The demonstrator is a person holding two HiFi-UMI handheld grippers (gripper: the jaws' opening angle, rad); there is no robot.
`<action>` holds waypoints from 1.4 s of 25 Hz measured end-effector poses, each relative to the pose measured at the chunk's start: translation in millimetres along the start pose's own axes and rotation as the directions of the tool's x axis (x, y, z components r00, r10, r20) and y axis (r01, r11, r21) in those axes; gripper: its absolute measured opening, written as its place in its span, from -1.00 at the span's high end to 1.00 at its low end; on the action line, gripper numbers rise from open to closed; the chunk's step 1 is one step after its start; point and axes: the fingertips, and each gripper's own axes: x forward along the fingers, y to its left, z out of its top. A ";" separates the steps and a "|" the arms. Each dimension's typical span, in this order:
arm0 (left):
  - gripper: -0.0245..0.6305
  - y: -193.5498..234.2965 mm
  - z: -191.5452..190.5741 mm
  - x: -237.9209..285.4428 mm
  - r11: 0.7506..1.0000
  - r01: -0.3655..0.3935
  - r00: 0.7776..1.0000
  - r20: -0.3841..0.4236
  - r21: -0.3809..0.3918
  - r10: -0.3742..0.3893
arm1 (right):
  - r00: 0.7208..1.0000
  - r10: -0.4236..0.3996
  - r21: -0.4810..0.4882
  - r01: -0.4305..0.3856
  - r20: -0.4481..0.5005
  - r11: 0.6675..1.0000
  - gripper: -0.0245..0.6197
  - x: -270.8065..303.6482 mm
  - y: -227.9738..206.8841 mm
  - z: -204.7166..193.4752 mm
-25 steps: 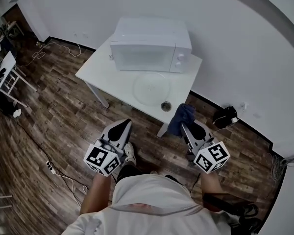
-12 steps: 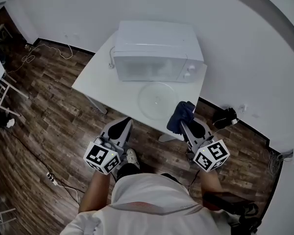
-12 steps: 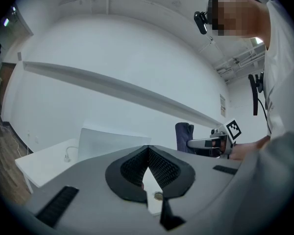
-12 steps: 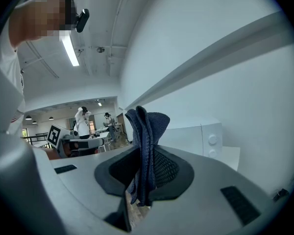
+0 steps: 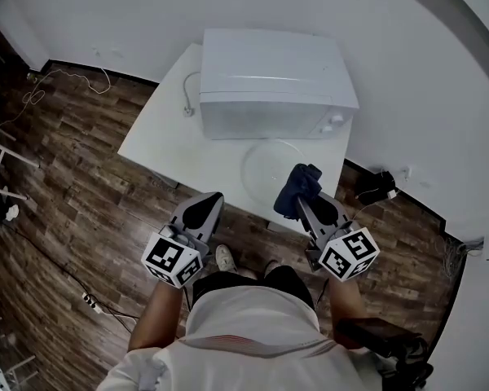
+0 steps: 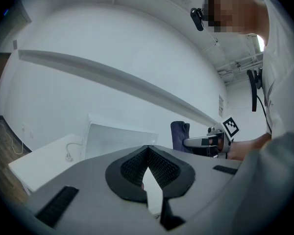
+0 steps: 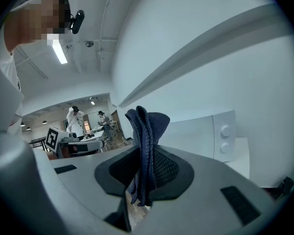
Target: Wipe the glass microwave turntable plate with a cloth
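The round glass turntable plate (image 5: 270,163) lies on the white table (image 5: 167,141), in front of the white microwave (image 5: 273,80). My right gripper (image 5: 303,195) is shut on a dark blue cloth (image 5: 297,187), which hangs over the plate's near right edge. The cloth (image 7: 146,146) stands bunched between the jaws in the right gripper view. Over the floor just short of the table's near edge, my left gripper (image 5: 202,210) is shut with nothing in it; its pads (image 6: 159,168) meet at the tip.
The microwave (image 7: 206,133) with two knobs fills the back of the table, its door closed. A grey cable (image 5: 187,96) runs behind its left side. Dark wooden floor (image 5: 73,177) surrounds the table; a black object (image 5: 376,184) lies by the wall at right.
The person has stepped closer to the table. Both grippers have moved forward, and the cloth now reaches over the plate's near right edge.
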 end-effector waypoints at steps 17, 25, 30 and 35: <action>0.90 29.9 -54.3 32.8 0.984 -0.159 0.985 -0.083 -0.075 0.153 | 0.933 0.218 0.234 -0.153 -0.285 0.960 0.72 126.2 -60.7 -95.6; 0.90 44.6 -80.5 38.3 0.968 -0.228 0.969 -0.123 -0.103 0.215 | 0.826 0.284 0.248 -0.181 -0.486 0.952 0.72 188.9 -63.7 -159.8; 0.90 55.9 -93.7 48.9 0.961 -0.252 0.962 -0.142 -0.111 0.235 | 0.775 0.293 0.252 -0.178 -0.560 0.951 0.72 213.3 -63.8 -183.5; 0.90 57.9 -99.7 61.1 0.961 -0.248 0.961 -0.153 -0.124 0.229 | 0.757 0.245 0.233 -0.126 -0.606 0.964 0.72 226.0 -82.4 -196.8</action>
